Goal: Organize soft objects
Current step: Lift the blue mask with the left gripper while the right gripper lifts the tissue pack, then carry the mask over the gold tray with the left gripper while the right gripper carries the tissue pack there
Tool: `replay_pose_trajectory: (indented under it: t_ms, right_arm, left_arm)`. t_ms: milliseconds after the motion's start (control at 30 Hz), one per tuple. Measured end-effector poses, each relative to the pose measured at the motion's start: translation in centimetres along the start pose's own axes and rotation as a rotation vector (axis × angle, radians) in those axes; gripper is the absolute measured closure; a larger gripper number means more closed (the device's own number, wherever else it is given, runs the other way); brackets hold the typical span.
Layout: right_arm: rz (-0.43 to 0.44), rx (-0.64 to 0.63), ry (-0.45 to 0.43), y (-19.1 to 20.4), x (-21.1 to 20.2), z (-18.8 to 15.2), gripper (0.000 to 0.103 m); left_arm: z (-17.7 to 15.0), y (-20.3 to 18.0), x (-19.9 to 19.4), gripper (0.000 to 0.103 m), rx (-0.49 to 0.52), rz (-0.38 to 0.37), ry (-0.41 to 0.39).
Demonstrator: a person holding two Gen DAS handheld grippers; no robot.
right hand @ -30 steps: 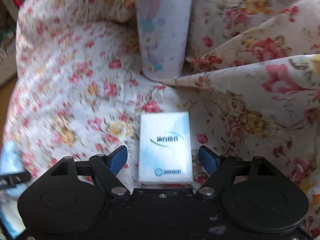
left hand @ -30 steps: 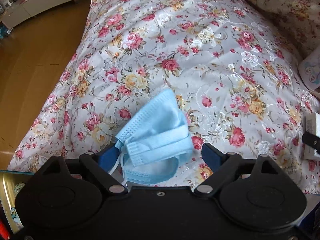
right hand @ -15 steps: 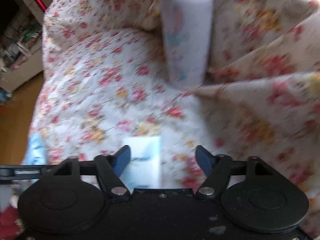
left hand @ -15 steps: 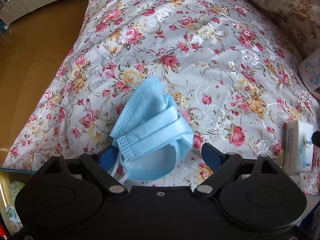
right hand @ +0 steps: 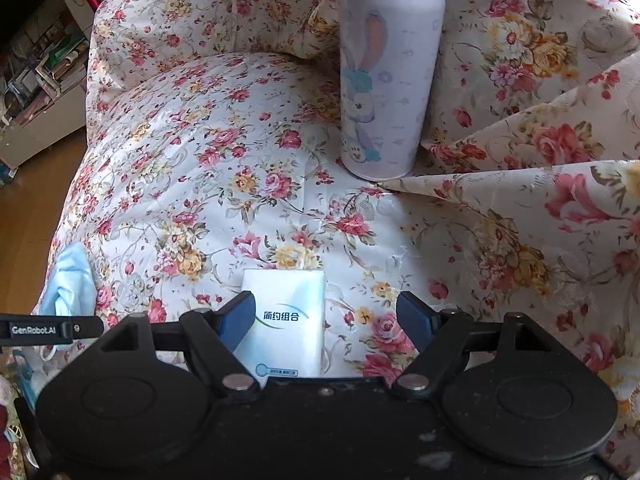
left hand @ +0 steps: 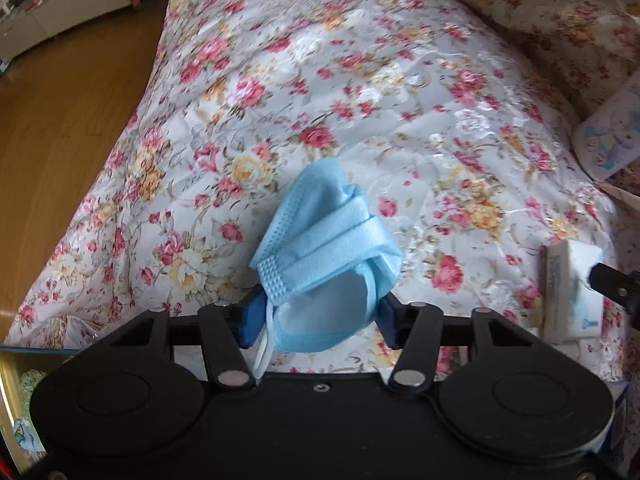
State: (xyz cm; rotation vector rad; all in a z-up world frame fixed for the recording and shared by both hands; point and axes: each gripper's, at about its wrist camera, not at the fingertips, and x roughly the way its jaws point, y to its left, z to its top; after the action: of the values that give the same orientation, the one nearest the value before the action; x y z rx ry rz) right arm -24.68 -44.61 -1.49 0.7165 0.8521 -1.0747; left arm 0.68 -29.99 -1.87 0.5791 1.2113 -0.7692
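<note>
We see a rabbit-printed bottle (right hand: 390, 80) standing far right on the floral bedspread (left hand: 360, 80). Since a second ago, our left gripper (left hand: 318, 320) has closed onto the blue face mask (left hand: 328, 256). Our right gripper (right hand: 326, 320) stays apart, its left finger now touching the tissue pack (right hand: 286, 320).

Crumpled blue face mask (left hand: 328, 256); white tissue pack (right hand: 284, 320) flat on bedspread.

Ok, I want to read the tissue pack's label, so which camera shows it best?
The right wrist view: the tissue pack lies face-up between the open fingers of the right gripper, print legible. The left wrist view shows the pack only edge-on and blurred at its right side, beyond the face mask in the left gripper.
</note>
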Motion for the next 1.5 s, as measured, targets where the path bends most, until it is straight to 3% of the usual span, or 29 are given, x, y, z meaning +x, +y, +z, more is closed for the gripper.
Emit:
replay_pose_trajectory:
  t_ms: [133,300,367,500,600,700,833,933,1067,1267,1500]
  right_arm:
    - [-0.016,-0.011,0.007,0.0,-0.1,0.0,0.025]
    - [-0.119,-0.005,-0.01,-1.2,-0.8,0.2,0.026]
    - [-0.213,-0.047,-0.02,-1.1,-0.8,0.0,0.03]
    - [-0.267,-0.211,0.046,0.6,0.8,-1.3,0.029]
    - [-0.097,-0.266,0.127,1.7,1.0,-2.0,0.034]
    - [0.053,-0.231,0.08,1.8,-0.3,-1.4,0.028]
    - [0.022,-0.174,0.001,0.8,-0.7,-0.5,0.025]
    - [0.06,-0.125,0.017,0.3,-0.1,-0.2,0.025]
    - [0.119,-0.096,0.003,2.1,0.7,-0.2,0.012]
    - [0.059,-0.15,0.021,4.7,2.6,-1.4,0.01]
    - [0.113,-0.064,-0.009,3.8,1.9,-1.1,0.009]
  left_arm:
    - [-0.6,-1.1,-1.6,0.051,0.041,-0.009,-0.031]
    - [-1.5,-2.0,-3.4,0.051,0.08,-0.026,-0.059]
    - [-1.8,-2.2,-3.8,0.051,0.084,-0.037,-0.061]
    - [-2.3,-2.4,-4.5,0.051,0.09,-0.046,-0.063]
    - [-2.5,-2.2,-5.0,0.051,0.087,-0.05,-0.075]
    - [-2.5,-1.9,-5.3,0.051,0.078,-0.057,-0.078]
    - [-2.7,-1.6,-5.4,0.051,0.08,-0.054,-0.08]
    - [-2.7,-1.4,-5.1,0.051,0.073,-0.056,-0.075]
    - [-2.8,-1.3,-4.9,0.051,0.068,-0.059,-0.072]
    - [-3.2,-1.1,-5.4,0.051,0.069,-0.062,-0.081]
    - [-4.3,-0.2,-7.1,0.051,0.065,-0.066,-0.104]
